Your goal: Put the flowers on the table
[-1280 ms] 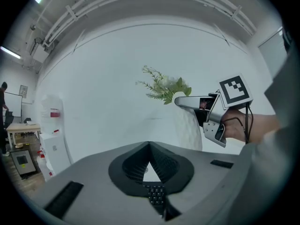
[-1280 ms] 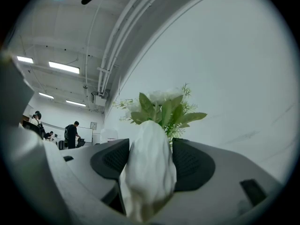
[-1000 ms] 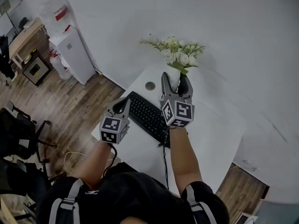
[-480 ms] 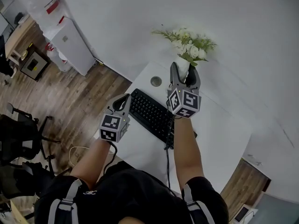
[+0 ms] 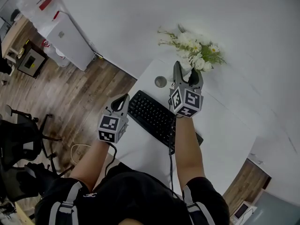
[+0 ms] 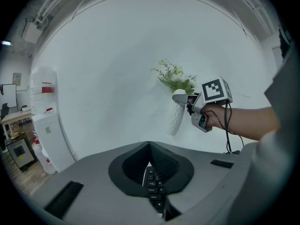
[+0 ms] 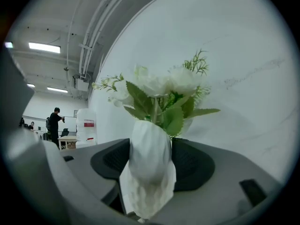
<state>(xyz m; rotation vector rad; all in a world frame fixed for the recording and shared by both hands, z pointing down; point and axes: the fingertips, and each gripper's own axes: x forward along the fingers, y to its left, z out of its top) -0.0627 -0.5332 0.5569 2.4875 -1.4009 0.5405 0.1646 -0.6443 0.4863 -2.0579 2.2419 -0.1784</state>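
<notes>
A bunch of white flowers with green leaves (image 5: 195, 54) stands in a white textured vase (image 5: 185, 75). My right gripper (image 5: 187, 74) is shut on the vase's body and holds it, slightly tilted, over the far part of the white table (image 5: 225, 139), close to the wall. The right gripper view has the vase (image 7: 148, 172) between the jaws and the flowers (image 7: 159, 90) above them. My left gripper (image 5: 124, 99) is shut with nothing in it, at the table's left edge by the black keyboard (image 5: 157, 118). From the left gripper view the vase (image 6: 177, 118) hangs in the right gripper (image 6: 187, 102).
A round grommet (image 5: 161, 81) sits in the tabletop behind the keyboard. A cable (image 5: 170, 168) runs off the table's near edge. A white cabinet (image 5: 65, 36) stands against the wall at left, an office chair (image 5: 18, 139) on the wood floor. A person (image 7: 55, 121) stands far off.
My right gripper has carried the vase farther from me and to the right, toward the wall. The left gripper has stayed by the keyboard.
</notes>
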